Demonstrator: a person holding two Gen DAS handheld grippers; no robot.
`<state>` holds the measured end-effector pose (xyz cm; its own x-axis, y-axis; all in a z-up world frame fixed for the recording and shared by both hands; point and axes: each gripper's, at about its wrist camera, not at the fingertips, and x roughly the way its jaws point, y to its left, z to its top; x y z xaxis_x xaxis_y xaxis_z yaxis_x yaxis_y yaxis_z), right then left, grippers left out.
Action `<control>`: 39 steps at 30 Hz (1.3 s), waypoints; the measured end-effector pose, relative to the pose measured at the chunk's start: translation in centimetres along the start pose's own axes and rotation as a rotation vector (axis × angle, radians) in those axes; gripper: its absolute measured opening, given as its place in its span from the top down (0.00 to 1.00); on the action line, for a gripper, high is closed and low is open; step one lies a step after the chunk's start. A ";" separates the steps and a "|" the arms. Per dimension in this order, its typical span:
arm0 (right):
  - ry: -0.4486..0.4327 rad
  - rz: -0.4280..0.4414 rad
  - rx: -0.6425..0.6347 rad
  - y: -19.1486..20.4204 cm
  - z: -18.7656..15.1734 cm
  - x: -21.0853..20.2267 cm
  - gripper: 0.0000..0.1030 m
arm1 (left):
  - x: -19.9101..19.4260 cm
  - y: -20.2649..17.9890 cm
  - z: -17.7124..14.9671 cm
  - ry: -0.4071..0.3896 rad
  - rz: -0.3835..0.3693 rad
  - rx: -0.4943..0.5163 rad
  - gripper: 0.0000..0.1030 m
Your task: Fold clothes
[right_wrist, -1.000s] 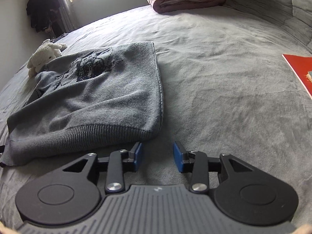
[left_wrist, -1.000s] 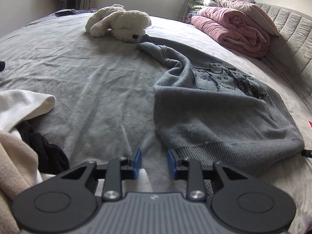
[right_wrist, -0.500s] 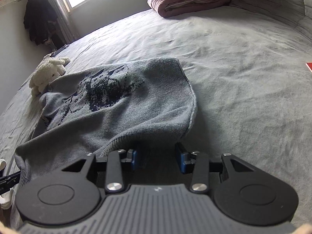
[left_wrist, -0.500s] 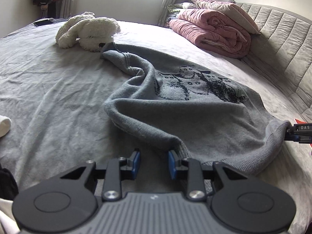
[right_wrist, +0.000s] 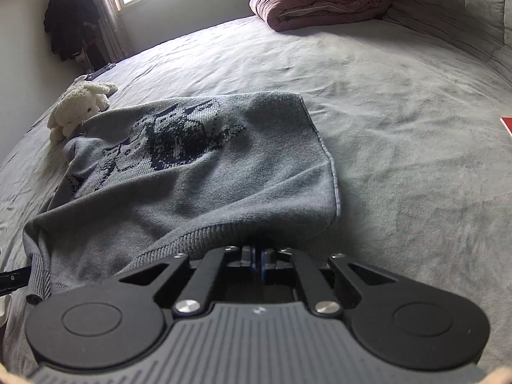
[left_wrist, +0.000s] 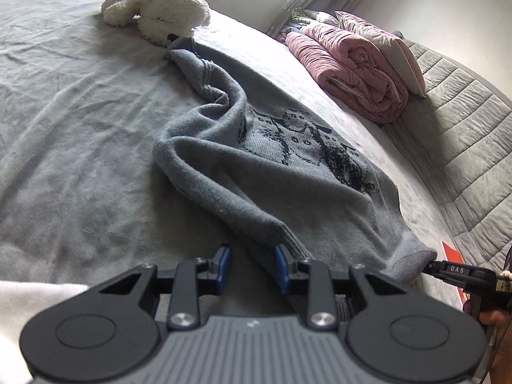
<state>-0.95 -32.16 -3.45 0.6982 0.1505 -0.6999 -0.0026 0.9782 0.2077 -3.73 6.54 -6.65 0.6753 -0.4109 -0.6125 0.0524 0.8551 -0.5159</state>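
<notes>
A grey knitted sweater (left_wrist: 288, 166) with a dark pattern lies on the grey bed (left_wrist: 80, 160), collar toward the far end. My left gripper (left_wrist: 252, 264) is open at the ribbed hem's left corner; the hem runs against the right finger's blue pad (left_wrist: 281, 264). In the right wrist view my right gripper (right_wrist: 257, 260) is shut on the hem's other corner, and the sweater (right_wrist: 192, 185) is raised and bunched there. The left wrist view shows that same gripper (left_wrist: 430, 265) pinching the hem at the far right.
A white plush toy (left_wrist: 156, 9) lies by the collar. A folded pink duvet (left_wrist: 358, 67) and pillow rest against the padded headboard (left_wrist: 464, 128). A red flat item (right_wrist: 507, 124) sits at the bed's right side. White cloth (left_wrist: 32, 297) lies near my left gripper.
My right gripper has shut on the hem's right corner and raised it. My left gripper has moved up to the hem's left corner and stays open.
</notes>
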 end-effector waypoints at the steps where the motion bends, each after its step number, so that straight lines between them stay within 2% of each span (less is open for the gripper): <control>1: -0.001 -0.014 0.002 -0.5 -0.2 -0.6 0.97 | 0.0 0.2 0.0 0.004 -0.011 -0.019 0.71; 3: -0.002 -0.044 0.007 -1.5 -0.5 -1.7 0.97 | 0.1 0.4 0.1 0.009 -0.033 -0.055 0.71; 7: -0.011 -0.075 0.049 -3.5 -0.7 -3.2 0.97 | 0.2 0.8 0.3 0.012 -0.129 -0.166 0.71; 10: -0.018 -0.090 0.073 -4.6 -0.8 -3.9 0.97 | 0.3 0.2 0.5 -0.013 -0.142 -0.173 0.72; 12: -0.018 -0.098 0.078 -4.9 -0.7 -4.0 0.97 | 0.3 -0.4 0.5 -0.030 -0.133 -0.163 0.78; 14: -0.018 -0.106 0.083 -5.2 -0.6 -4.1 0.97 | 0.1 -0.7 0.5 -0.046 -0.140 -0.157 0.95; 16: -0.006 -0.106 0.088 -5.4 -0.7 -3.8 0.97 | -0.5 -1.0 0.6 -0.056 -0.137 -0.139 1.00; 21: 0.016 -0.102 0.100 -5.8 -0.9 -3.3 0.97 | -2.8 -1.0 0.7 -0.086 -0.082 -0.103 1.00; 27: 0.043 -0.086 0.121 -6.2 -0.9 -3.0 0.95 | -2.8 1.1 0.1 -0.024 -0.052 -0.150 0.98; 30: 0.051 -0.100 0.116 -6.2 -1.0 -2.8 0.87 | -2.8 2.1 -0.2 0.008 -0.037 -0.173 0.96; 33: 0.057 -0.087 0.124 -6.1 -1.1 -2.8 0.86 | -2.7 3.2 -0.5 0.039 -0.022 -0.197 0.93; 36: 0.056 -0.078 0.129 -5.9 -1.1 -2.7 0.73 | -2.0 3.2 -0.6 0.046 -0.048 -0.233 0.91; 37: 0.055 -0.077 0.131 -5.9 -1.1 -2.7 0.68 | -1.7 3.2 -0.6 0.041 -0.056 -0.242 0.89; 39: 0.056 -0.072 0.124 -5.7 -1.1 -2.6 0.67 | -1.3 3.1 -0.7 0.032 -0.072 -0.261 0.79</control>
<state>-3.58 -38.02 -3.55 0.6521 0.0916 -0.7526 0.1367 0.9622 0.2356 -4.99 9.49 -7.85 0.6532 -0.4807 -0.5850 -0.0950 0.7145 -0.6932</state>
